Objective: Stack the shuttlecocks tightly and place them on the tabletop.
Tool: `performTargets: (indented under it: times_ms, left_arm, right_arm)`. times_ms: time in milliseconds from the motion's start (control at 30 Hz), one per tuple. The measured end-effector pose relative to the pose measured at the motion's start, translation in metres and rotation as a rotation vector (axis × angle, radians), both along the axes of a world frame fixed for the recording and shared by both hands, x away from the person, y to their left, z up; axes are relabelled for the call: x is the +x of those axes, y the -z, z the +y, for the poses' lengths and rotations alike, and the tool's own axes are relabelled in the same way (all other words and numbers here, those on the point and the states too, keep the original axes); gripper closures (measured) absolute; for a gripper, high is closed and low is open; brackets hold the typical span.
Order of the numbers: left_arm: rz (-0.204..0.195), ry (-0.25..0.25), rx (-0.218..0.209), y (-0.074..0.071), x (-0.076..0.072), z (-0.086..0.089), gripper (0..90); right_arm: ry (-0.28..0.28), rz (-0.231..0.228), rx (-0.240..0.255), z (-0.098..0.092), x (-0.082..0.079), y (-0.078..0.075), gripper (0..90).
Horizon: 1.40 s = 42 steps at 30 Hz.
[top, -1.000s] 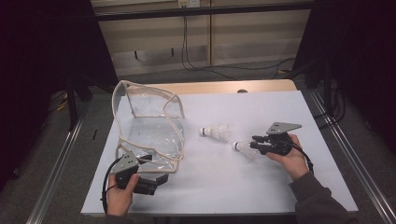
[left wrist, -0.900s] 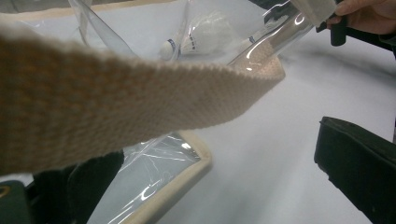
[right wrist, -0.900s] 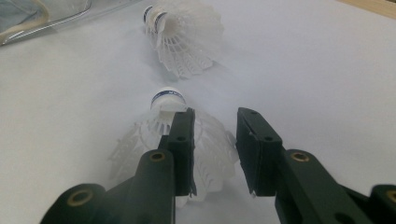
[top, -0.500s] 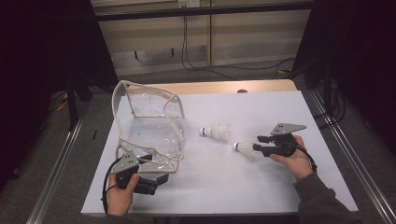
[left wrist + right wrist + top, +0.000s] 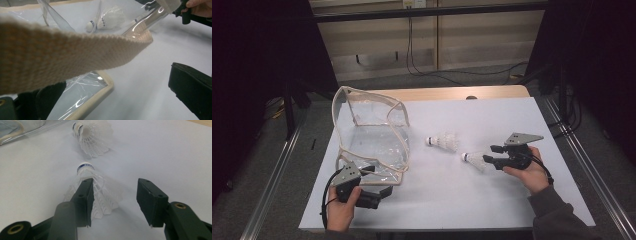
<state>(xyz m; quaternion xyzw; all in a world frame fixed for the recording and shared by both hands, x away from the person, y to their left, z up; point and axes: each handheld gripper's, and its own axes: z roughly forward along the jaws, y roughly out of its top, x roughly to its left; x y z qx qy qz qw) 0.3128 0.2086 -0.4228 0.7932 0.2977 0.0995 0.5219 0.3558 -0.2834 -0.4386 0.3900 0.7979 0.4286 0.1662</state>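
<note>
Two shuttlecocks lie on the white table [image 5: 522, 120], and the nearer shuttlecock [image 5: 96, 192] sits right at the tips of the right gripper [image 5: 113, 200]. Its blue-banded cork points away from the gripper, and its white feather skirt spreads back between the two black jaws. The jaws have just been opening; they now stand about half apart, with the skirt against the inner face of the left-hand jaw in the right gripper view and a clear gap to the other jaw, so nothing is clamped. In the high view the same shuttlecock [image 5: 475, 159] lies on its side just ahead of the right gripper [image 5: 494, 155], with the cork away from the hand.

Beyond it, farther from the right gripper's tips, the second shuttlecock [image 5: 91, 135] lies on its side too, near the first but apart from it.

Past that one stands a clear plastic bag [image 5: 374, 135] with cream webbing trim, its mouth gaping upward. The left gripper [image 5: 377, 186] sits at the bag's near corner. In the left gripper view a cream webbing strap [image 5: 62, 60] crosses close to the camera above the jaws, which stand wide apart; I cannot tell whether either jaw touches the bag.
</note>
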Motion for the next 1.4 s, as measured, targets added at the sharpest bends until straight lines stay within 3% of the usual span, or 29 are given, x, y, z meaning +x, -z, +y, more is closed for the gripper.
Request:
performTargets:
  times_ms: [533,1400]
  left_arm:
    - [-0.001,-0.002,0.002,0.000,0.000,0.000,1.2]
    - [0.002,-0.003,0.005,-0.001,0.000,0.000,1.2]
  right_arm:
    - [0.007,-0.012,0.024,-0.007,-0.013,-0.003,42.2]
    - [0.014,0.016,0.128,0.003,-0.024,-0.005,17.8]
